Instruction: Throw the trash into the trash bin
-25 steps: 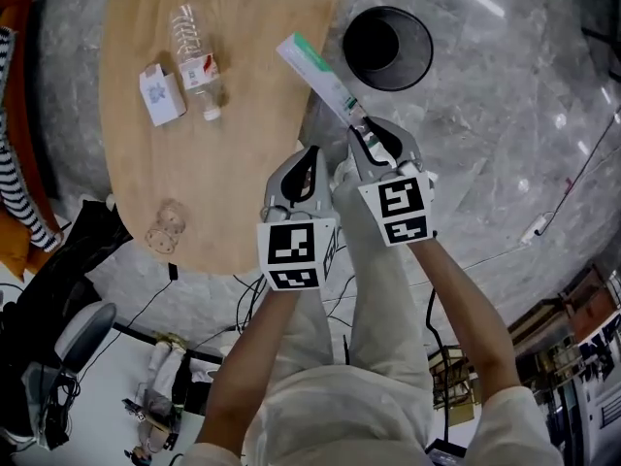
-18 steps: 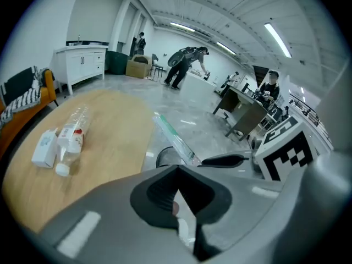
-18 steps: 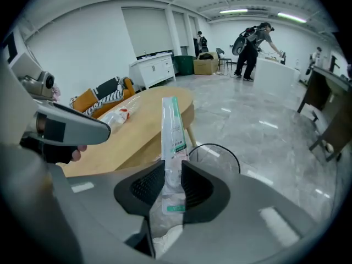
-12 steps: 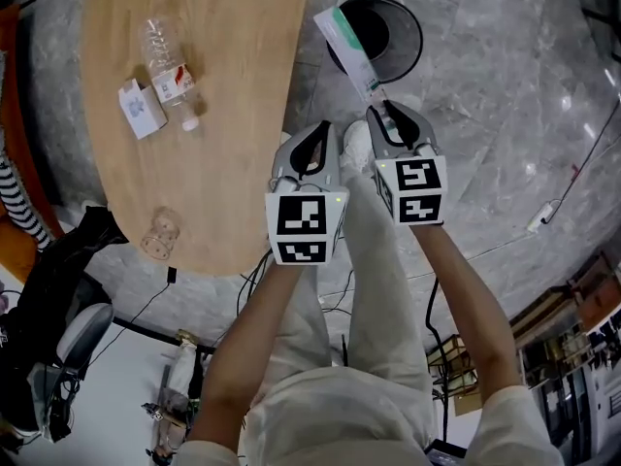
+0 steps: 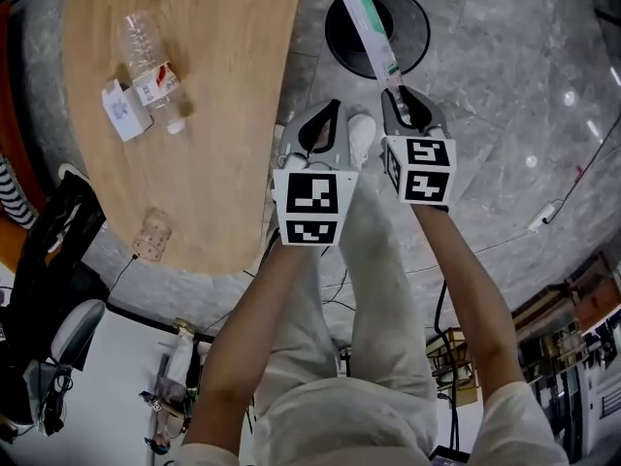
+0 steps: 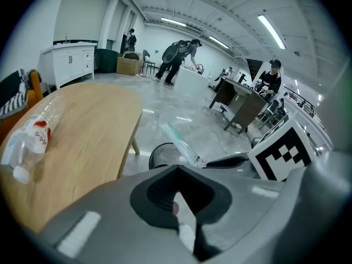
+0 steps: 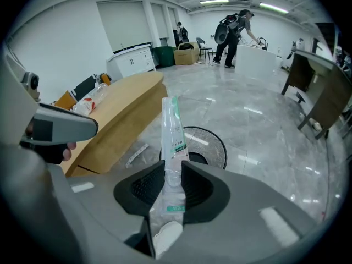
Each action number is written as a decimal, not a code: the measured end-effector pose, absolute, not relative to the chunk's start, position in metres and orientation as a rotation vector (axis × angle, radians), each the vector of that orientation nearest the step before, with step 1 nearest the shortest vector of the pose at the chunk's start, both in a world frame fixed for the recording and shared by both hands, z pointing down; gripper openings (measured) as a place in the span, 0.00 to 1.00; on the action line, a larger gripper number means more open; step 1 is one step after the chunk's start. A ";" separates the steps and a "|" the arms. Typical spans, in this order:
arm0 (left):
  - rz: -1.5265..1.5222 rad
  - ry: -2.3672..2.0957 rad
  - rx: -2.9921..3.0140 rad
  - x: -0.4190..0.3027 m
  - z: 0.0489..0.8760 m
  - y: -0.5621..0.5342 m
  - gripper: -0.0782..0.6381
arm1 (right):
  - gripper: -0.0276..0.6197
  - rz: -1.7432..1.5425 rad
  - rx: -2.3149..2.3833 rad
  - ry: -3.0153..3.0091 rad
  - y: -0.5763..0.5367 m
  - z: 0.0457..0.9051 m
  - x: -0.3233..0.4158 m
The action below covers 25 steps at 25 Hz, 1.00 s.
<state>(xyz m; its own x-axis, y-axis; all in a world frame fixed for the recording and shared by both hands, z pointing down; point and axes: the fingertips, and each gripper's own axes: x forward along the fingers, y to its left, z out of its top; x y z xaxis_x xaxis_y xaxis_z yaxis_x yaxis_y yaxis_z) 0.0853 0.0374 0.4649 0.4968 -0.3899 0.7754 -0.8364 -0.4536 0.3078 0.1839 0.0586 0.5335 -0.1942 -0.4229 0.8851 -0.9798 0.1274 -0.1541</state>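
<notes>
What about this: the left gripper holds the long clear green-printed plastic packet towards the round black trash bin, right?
Wrong gripper: the right gripper holds the long clear green-printed plastic packet towards the round black trash bin; the left gripper is empty. The right gripper view shows it.

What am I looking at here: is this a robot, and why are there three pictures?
There is no robot: a person holds a two-jaw gripper in each hand. One picture comes from a camera on the person's head, looking down. The other two come from cameras riding on the grippers. The right gripper is clamped on a long flat plastic package, which points at the black trash bin on the floor. The left gripper is closed and empty. On the wooden table lie a plastic bottle and a small white box.
</notes>
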 end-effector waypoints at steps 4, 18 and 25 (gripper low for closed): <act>0.831 -1.029 2.032 0.091 0.482 0.038 0.11 | 0.23 1.026 1.355 -1.721 0.055 0.550 0.192; 0.827 -1.042 1.976 0.104 0.548 0.038 0.11 | 0.23 1.028 1.308 -1.677 0.049 0.613 0.219; 0.803 -1.032 1.977 0.114 0.568 0.035 0.11 | 0.23 1.023 1.308 -1.672 0.047 0.642 0.223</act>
<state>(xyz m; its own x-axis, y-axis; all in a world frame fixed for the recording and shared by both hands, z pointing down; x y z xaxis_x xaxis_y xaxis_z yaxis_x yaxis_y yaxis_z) 0.1139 0.0351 0.5677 0.4773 -0.3876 0.7886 -0.8598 -0.3915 0.3279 0.2231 0.0469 0.6418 -0.1813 -0.3659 0.9128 -0.9793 0.1525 -0.1334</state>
